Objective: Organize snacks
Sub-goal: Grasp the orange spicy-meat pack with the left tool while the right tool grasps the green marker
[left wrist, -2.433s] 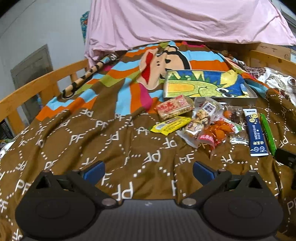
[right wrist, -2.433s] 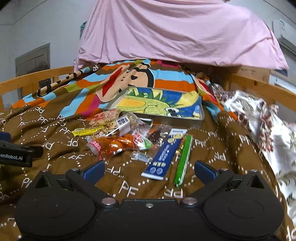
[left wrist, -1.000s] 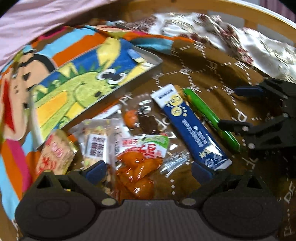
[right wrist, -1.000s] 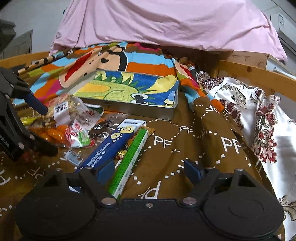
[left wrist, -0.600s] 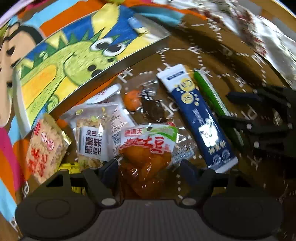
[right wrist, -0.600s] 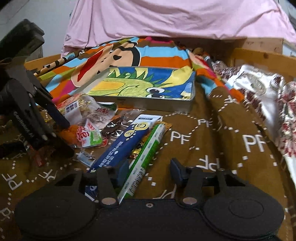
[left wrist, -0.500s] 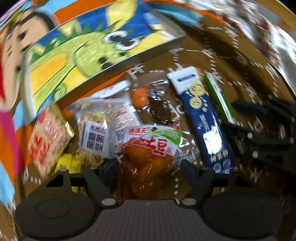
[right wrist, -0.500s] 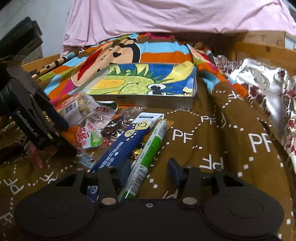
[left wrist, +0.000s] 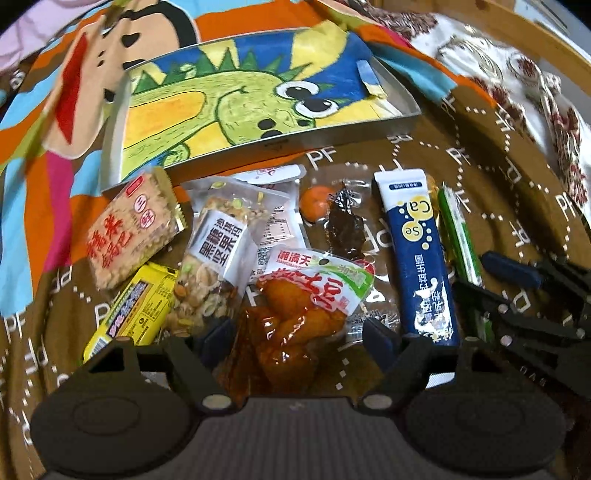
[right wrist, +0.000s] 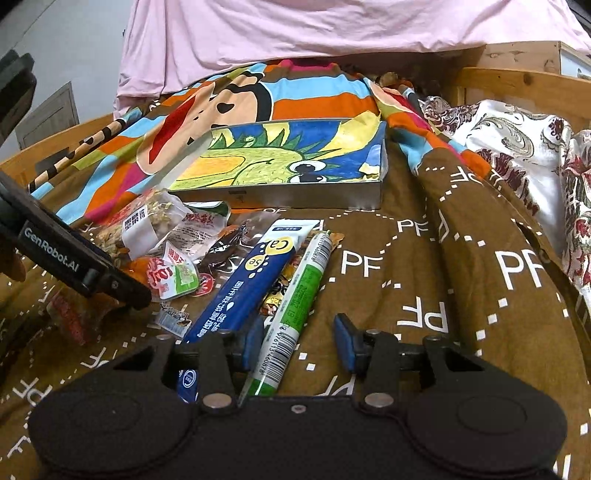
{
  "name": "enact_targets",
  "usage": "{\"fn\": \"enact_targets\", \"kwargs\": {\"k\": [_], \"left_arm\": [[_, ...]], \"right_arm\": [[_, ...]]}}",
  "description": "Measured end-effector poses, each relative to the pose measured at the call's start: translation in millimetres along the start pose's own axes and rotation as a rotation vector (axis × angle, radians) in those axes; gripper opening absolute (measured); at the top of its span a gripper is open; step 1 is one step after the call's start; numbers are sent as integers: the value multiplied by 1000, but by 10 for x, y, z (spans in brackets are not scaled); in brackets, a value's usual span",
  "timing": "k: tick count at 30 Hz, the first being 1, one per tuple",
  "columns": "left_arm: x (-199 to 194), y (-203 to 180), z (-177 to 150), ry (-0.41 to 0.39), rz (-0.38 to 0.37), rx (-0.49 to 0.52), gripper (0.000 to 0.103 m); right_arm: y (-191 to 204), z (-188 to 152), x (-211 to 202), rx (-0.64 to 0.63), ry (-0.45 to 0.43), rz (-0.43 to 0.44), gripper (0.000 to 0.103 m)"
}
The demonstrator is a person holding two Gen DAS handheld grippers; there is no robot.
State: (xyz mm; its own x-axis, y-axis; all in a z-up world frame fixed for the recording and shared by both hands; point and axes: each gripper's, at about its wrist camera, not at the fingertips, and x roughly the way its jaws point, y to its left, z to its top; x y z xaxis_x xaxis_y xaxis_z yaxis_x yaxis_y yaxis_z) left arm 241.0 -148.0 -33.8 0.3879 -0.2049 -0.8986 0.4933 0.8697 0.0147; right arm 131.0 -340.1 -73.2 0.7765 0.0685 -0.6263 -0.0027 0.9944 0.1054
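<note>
Between my left gripper [left wrist: 297, 332] fingers lies the orange snack pouch [left wrist: 295, 314], its lower end in the gap; the jaws are opening and neither blue pad presses it. Just outside my left finger [left wrist: 216, 334] sit the nut bar [left wrist: 216, 266] and, further out, the yellow bar [left wrist: 129, 310]. Just outside my right-hand finger lies the blue tube pack [left wrist: 421, 258], touching the orange pouch's clear edge.

My right gripper [right wrist: 299, 343] is closing, with the green stick pack [right wrist: 295, 314] between its fingers; its near end runs along the left pad [right wrist: 253, 341], while the right pad stands clear of it, so nothing is clamped. The blue tube pack [right wrist: 251, 284] lies just left of that left finger, side by side with the green stick.

Beyond both sets of fingertips, past a dark wrapped sweet [left wrist: 343, 229] and a rice cracker pack [left wrist: 129, 229], the metal tin [right wrist: 280, 192] with the dinosaur drawing rests on the brown blanket [right wrist: 443, 277]. Farther back are a striped cartoon blanket [right wrist: 258, 99] and pink cloth [right wrist: 295, 29].
</note>
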Motion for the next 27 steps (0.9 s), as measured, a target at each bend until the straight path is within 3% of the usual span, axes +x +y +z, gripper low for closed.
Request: {"fn": "enact_targets", "kwargs": {"k": [3,12,18,24,27], "left_arm": [[19,-7,-10,-9,-3,-34,87],[125,-42,-188,-74,5,70,96],[288,16,-256,-54,9,72,97],[236,129,-306,-86,-7,36,82],[195,189,-313,-99,5,-10,67]], "right_arm": [[65,14,4,-16,4,-26,45],[191,-12,45,-36,25,-86,46],[200,-42,76,-50,20,-86,46],[199,-47,39,-53,20,-75,38],[222,-53,22,-55,15,-76,31]]}}
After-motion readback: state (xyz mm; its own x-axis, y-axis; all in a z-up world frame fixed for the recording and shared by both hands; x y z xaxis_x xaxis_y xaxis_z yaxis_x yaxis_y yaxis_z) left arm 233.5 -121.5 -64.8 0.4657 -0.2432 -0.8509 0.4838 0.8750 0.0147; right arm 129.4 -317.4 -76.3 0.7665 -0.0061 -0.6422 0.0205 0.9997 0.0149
